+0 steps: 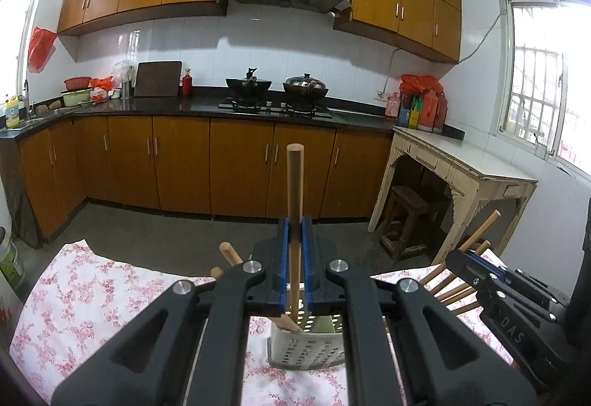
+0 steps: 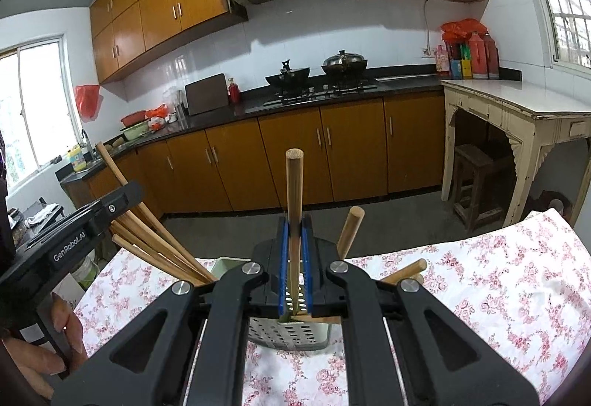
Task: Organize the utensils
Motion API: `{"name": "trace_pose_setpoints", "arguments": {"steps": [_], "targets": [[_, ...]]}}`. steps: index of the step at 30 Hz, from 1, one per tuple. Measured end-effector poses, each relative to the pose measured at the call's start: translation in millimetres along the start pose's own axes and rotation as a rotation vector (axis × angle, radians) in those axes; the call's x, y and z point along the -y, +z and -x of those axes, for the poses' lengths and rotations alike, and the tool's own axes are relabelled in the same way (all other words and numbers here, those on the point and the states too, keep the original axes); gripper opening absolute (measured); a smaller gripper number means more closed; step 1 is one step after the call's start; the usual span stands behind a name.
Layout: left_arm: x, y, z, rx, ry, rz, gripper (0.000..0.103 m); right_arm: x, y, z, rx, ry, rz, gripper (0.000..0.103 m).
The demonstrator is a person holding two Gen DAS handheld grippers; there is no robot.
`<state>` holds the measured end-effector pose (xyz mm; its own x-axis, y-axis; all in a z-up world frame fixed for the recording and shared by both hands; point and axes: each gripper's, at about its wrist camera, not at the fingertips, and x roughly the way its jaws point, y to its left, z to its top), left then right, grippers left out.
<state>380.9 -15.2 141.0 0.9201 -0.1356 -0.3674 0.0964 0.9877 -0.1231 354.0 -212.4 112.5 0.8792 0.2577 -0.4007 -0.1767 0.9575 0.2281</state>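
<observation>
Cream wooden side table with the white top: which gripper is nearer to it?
Right. The right gripper, shut on a round wooden stick, is on the cream table's side of the flowered cloth; the left gripper, shut on another, sits beyond it, farther away.

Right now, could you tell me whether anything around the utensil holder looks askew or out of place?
Mostly tidy. The wooden sticks already in the perforated holder splay out at different angles rather than standing upright.
</observation>
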Motion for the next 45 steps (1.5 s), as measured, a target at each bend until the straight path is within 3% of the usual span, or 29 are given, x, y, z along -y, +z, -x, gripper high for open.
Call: {"name": "trace_pose_setpoints", "arguments": {"steps": [6, 7, 9, 10, 11, 12, 16, 26, 32, 39, 45], "targets": [[0.0, -2.0, 4.3, -0.006, -0.005, -0.002, 0.008, -1.3, -0.9, 0.2, -0.001, -0.002, 0.006, 0.008], [0.0, -2.8, 6.2, -0.005, -0.007, -0.003, 0.012, -1.9, -2.0, 1.3, 0.000, -0.010, 0.012, 0.008], [-0.8, -4.1, 12.1, -0.004, -0.011, -0.009, 0.030, -1.3, -2.9, 4.2, 0.008, -0.022, 0.017, 0.011], [-1.2, -5.4, 15.4, 0.001, -0.010, -0.011, 0.044, -1.1, -3.0, 6.7, 0.011, -0.025, 0.017, 0.015], [-2.3, -6.3, 19.7, 0.008, -0.006, -0.012, 0.050, -0.6, -3.2, 11.0, 0.021, -0.031, 0.014, 0.025], [-4.0, -7.5, 25.3, 0.012, -0.004, -0.013, 0.051, -0.2, -3.7, 13.5, 0.029, -0.034, 0.013, 0.035], [-14.4, -12.2, 44.5, 0.014, 0.004, -0.001, 0.061, -1.1, -3.0, 32.4, 0.065, -0.045, 0.010, 0.038], [-29.1, -32.2, 107.2, 0.042, 0.077, -0.036, 0.078, -9.8, -15.0, 84.1, 0.118, -0.023, 0.000, 0.046], [-31.3, -62.2, 146.4, 0.047, 0.101, -0.077, 0.088, -11.5, -48.1, 116.2, 0.111, 0.000, -0.015, 0.065], [-27.4, -112.7, 183.4, 0.027, 0.108, -0.115, 0.097, -20.5, -89.1, 140.1, 0.084, 0.017, 0.017, 0.095], [-37.6, -147.3, 209.9, 0.003, 0.142, -0.061, 0.099, -40.8, -124.0, 167.4, 0.129, 0.005, 0.143, 0.101]]}}
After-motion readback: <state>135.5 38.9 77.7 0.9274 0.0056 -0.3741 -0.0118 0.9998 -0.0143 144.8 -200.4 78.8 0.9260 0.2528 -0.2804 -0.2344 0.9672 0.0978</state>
